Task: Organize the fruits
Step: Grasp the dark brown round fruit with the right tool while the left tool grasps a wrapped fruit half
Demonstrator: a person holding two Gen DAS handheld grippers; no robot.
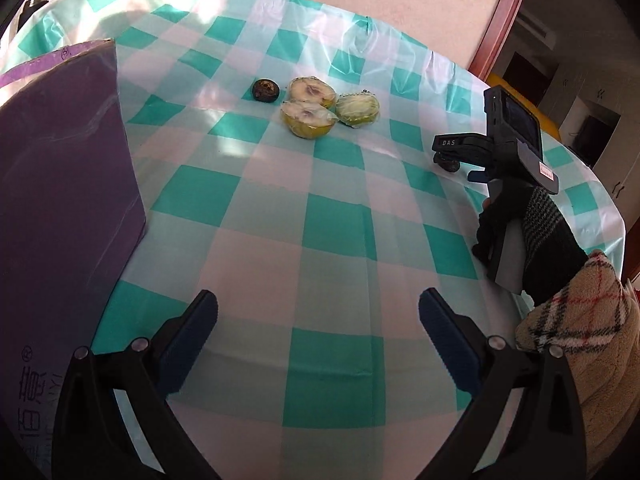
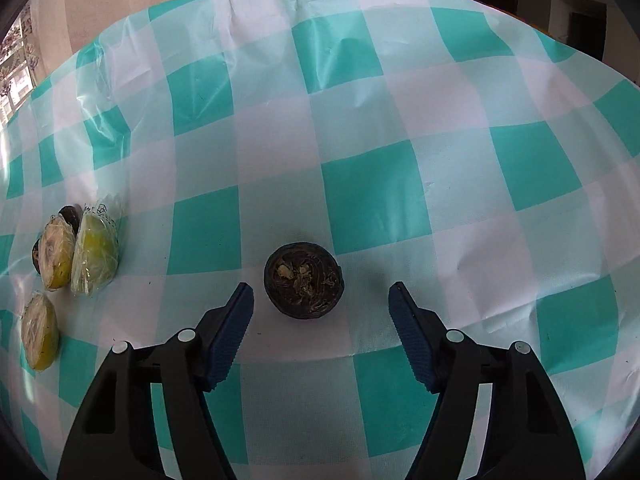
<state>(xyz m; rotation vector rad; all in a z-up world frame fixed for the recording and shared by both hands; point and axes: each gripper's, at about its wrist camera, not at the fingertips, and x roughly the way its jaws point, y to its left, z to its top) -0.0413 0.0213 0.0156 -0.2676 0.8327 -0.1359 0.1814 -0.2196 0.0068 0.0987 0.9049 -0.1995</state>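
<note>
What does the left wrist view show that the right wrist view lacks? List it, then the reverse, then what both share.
Only the left wrist view: a purple cardboard box, the gloved right hand and the open left gripper.

Only the right wrist view: the cut face of the dark round fruit half, which lies just ahead of the open right gripper.

Both: the teal-and-white checked tablecloth and the plastic-wrapped yellow-green fruit halves.

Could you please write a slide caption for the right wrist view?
Right tool open around a dark halved fruit on the checked tablecloth, wrapped fruit halves at left.
</note>
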